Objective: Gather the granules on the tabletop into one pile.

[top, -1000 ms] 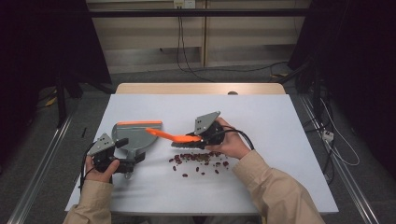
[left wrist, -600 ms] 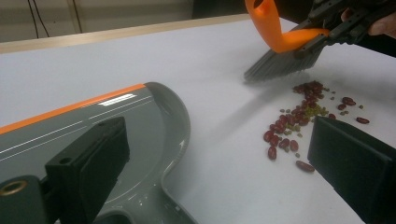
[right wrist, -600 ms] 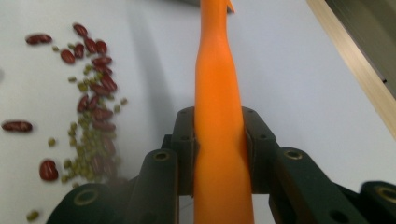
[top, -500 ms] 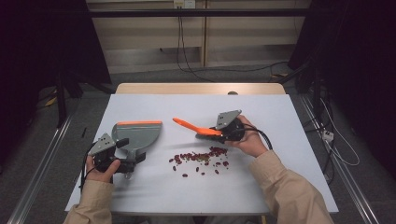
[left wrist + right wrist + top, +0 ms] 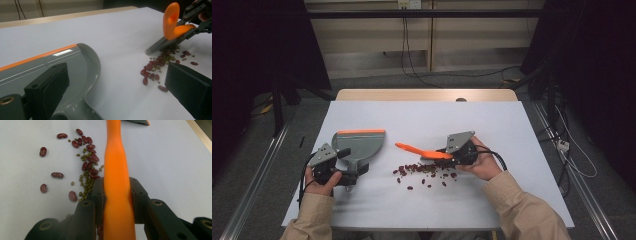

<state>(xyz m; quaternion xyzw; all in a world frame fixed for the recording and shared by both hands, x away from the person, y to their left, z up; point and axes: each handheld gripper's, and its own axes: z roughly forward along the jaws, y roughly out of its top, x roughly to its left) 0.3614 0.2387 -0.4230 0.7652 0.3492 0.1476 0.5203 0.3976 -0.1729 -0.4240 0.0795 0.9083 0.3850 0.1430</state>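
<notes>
A grey dustpan [image 5: 360, 146] with an orange front lip [image 5: 37, 57] lies flat on the white table. My left gripper [image 5: 343, 172] is at its handle [image 5: 75, 113]; the jaws stand wide open with the handle low between them. My right gripper [image 5: 447, 154] is shut on the orange handle of a small brush [image 5: 116, 167]. The brush's grey bristles [image 5: 160, 45] touch the table at the far edge of a scatter of red and small green beans [image 5: 424, 172]. The beans [image 5: 155, 71] lie between the brush [image 5: 419, 151] and the dustpan.
The white table sheet [image 5: 422, 120] lies on a wooden top whose far edge [image 5: 427, 95] shows behind. Cables run across the floor beyond. Dark curtains hang on both sides.
My right gripper carried the brush to the right, away from the dustpan, then lowered it to the far side of the beans. The left hand and dustpan stayed still.
</notes>
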